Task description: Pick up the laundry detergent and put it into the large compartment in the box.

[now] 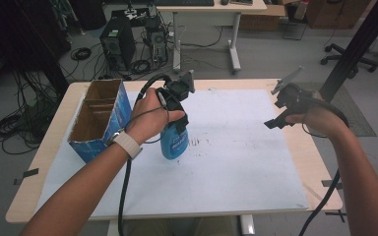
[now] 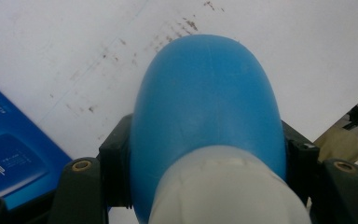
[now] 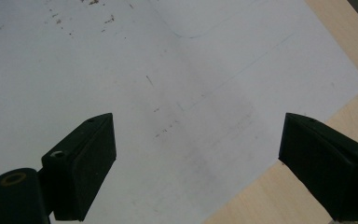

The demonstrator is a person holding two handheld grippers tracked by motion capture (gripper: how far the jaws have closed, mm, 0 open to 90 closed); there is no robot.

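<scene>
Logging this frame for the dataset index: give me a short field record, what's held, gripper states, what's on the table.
held item: blue bottle with a white neck
left gripper: jaws shut on the blue bottle, one jaw on each side below the neck
bottle pose: upright, over the white sheet; contact with the sheet cannot be told
right gripper: jaws wide open, nothing between them, above the white sheet near the table edge
cardboard box: open, blue outside, at the table's left, beside the bottle
</scene>
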